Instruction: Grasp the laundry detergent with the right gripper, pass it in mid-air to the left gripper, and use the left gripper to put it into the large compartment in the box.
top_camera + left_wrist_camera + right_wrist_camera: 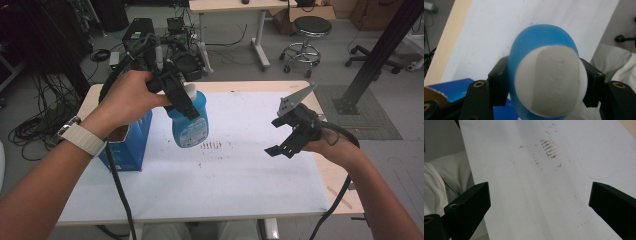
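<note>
A blue bottle (pixel 190 125) with a white cap (pixel 190 91) hangs tilted above the left part of the white table (pixel 240 180). My left gripper (pixel 182 102) is shut on its upper body, just under the cap. In the left gripper view the cap (pixel 549 82) faces the camera, the blue body (pixel 536 32) lies behind it, and my left gripper (pixel 545 85) has a pad pressed on each side. My right gripper (pixel 276 136) hovers over the table's right part, open, with nothing between its fingers. In the right gripper view my right gripper (pixel 539 202) frames bare tabletop.
An open blue cardboard box (pixel 127 145) stands at the table's left edge, below my left hand. Dark smudges (pixel 211 145) mark the tabletop's middle. Behind the table are cables, black equipment (pixel 175 55), a stool (pixel 306 30) and a slanted black post (pixel 377 52).
</note>
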`<state>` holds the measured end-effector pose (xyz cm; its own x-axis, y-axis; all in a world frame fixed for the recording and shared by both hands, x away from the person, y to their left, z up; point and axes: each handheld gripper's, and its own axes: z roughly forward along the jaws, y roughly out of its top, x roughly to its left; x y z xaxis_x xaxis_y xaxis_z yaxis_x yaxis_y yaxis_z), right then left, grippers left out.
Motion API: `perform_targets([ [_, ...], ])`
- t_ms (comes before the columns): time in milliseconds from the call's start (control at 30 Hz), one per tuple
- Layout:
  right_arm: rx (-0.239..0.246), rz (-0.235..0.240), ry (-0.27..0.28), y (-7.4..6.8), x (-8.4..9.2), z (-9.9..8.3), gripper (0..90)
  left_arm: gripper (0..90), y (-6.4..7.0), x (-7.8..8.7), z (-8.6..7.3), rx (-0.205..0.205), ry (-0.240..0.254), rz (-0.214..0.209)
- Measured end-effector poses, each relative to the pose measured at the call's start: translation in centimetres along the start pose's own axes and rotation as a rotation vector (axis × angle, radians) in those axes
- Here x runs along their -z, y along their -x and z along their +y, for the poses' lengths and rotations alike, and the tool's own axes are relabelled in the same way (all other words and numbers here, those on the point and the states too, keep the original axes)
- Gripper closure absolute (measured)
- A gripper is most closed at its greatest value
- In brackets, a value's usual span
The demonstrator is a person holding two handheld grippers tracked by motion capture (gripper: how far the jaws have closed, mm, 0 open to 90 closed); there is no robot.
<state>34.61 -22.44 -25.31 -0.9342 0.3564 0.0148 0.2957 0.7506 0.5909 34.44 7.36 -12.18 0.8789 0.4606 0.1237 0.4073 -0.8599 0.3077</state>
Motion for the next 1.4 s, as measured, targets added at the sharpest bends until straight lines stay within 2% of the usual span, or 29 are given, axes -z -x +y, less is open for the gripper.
perform_targets([
  [100, 0.002, -0.024, -0.053, 0.6, 0.2, 0.2, 3.3, 38.1, -0.6, 0.2, 0.0, 0.048, -0.003, 0.012],
  [200, -0.009, -0.045, -0.11, 1.1, 0.2, 0.1, 3.4, 38.1, -1.4, 0.3, 0.0, 0.118, 0.005, 0.012],
  [300, -0.008, -0.054, -0.144, 1.4, 0.3, -0.1, 3.6, 38.1, -2.1, 0.7, 0.0, 0.169, 0.003, 0.031],
  [433, -0.031, -0.064, -0.162, 1.9, 0.7, -0.7, 3.6, 38.1, -3.1, 1.2, 0.1, 0.249, -0.004, 0.068],
  [533, -0.033, -0.07, -0.174, 1.9, 0.8, -1.1, 3.8, 38.1, -3.7, 1.5, 0.3, 0.293, -0.01, 0.092],
  [800, -0.009, -0.063, -0.202, 1.5, 0.7, -1.3, 4.1, 38.1, -4.9, 2.2, 0.2, 0.42, -0.027, 0.11],
  [1067, 0.002, -0.066, -0.222, 1.6, 0.9, -1.1, 4.2, 38.1, -5.8, 4.0, -0.6, 0.497, -0.021, 0.154],
  [1133, 0.013, -0.077, -0.252, 1.6, 0.9, -1.0, 4.3, 38.1, -5.9, 4.3, -0.9, 0.518, -0.013, 0.169],
  [1267, 0.038, -0.069, -0.3, 1.6, 0.6, -0.7, 4.8, 38.1, -6.3, 4.9, -1.6, 0.567, -0.006, 0.185],
  [1400, 0.05, -0.079, -0.35, 1.6, 0.3, -0.5, 4.8, 38.1, -6.6, 5.5, -2.3, 0.595, -0.012, 0.195],
])
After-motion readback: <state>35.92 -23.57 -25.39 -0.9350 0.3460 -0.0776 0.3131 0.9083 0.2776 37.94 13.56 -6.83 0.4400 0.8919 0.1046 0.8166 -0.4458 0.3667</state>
